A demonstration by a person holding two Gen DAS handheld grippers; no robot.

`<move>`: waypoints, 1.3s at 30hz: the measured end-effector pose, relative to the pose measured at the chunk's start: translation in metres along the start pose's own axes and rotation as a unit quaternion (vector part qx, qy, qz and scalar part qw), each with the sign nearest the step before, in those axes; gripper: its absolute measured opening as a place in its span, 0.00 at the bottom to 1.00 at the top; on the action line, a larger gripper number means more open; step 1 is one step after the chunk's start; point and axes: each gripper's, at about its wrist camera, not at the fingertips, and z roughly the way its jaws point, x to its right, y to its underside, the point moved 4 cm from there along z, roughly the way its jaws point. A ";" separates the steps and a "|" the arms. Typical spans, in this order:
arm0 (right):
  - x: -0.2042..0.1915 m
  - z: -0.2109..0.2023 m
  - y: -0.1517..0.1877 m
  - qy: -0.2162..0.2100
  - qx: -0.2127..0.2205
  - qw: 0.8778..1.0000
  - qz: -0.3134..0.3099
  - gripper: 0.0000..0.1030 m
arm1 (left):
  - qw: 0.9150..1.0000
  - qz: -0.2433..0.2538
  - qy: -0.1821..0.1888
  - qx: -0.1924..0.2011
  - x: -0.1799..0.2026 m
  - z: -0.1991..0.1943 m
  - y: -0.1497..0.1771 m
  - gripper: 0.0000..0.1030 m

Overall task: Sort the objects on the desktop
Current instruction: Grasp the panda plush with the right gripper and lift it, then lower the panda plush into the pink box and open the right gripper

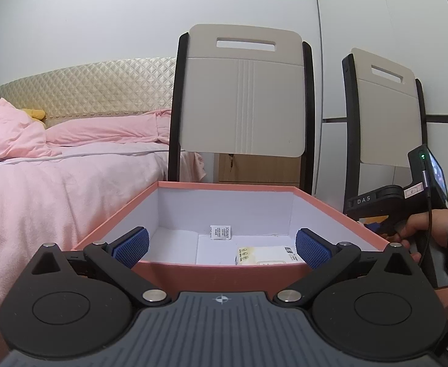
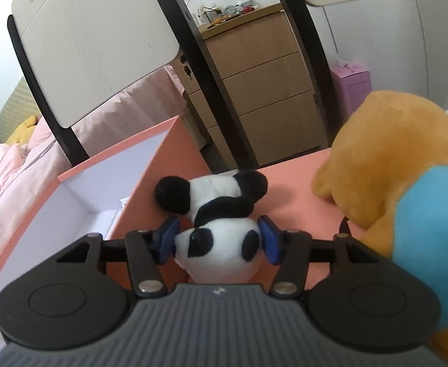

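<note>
The right gripper (image 2: 217, 240) has its blue pads (image 2: 170, 235) squeezed on the head of the toy panda (image 2: 220, 214), w/ the body sticking out to the far side. The panda sits on a salmon-pink surface, just right of the pink box (image 2: 80, 189) wall. Its head is soft & round, so it could pop out of the pinch. The hanging body could bump the box wall and drop outside. A big orange plush toy (image 2: 392, 177) is close on the right and could get knocked. The left gripper (image 1: 222, 246) is wide open, holding nothing, at the near edge of the box, where a small white packet (image 1: 220, 232) and a flat paper item (image 1: 263, 255) lie.
</note>
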 end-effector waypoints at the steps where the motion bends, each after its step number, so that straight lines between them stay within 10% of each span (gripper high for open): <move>1: -0.003 -0.004 0.000 0.006 0.003 1.000 -0.006 0.54 | 1.000 -0.001 0.000 0.001 0.000 -0.001 -0.001 1.00; 11: -0.054 -0.071 -0.044 0.067 0.100 0.987 -0.107 0.54 | 1.000 0.001 -0.003 0.015 0.000 -0.005 -0.007 1.00; 28: -0.228 0.075 -0.022 -0.048 -0.061 0.977 -0.197 0.54 | 0.997 -0.029 -0.060 0.028 -0.039 -0.001 -0.018 1.00; 39: -0.212 0.152 0.024 -0.024 -0.121 0.971 -0.203 0.57 | 0.998 -0.031 -0.059 0.022 -0.044 0.001 -0.016 1.00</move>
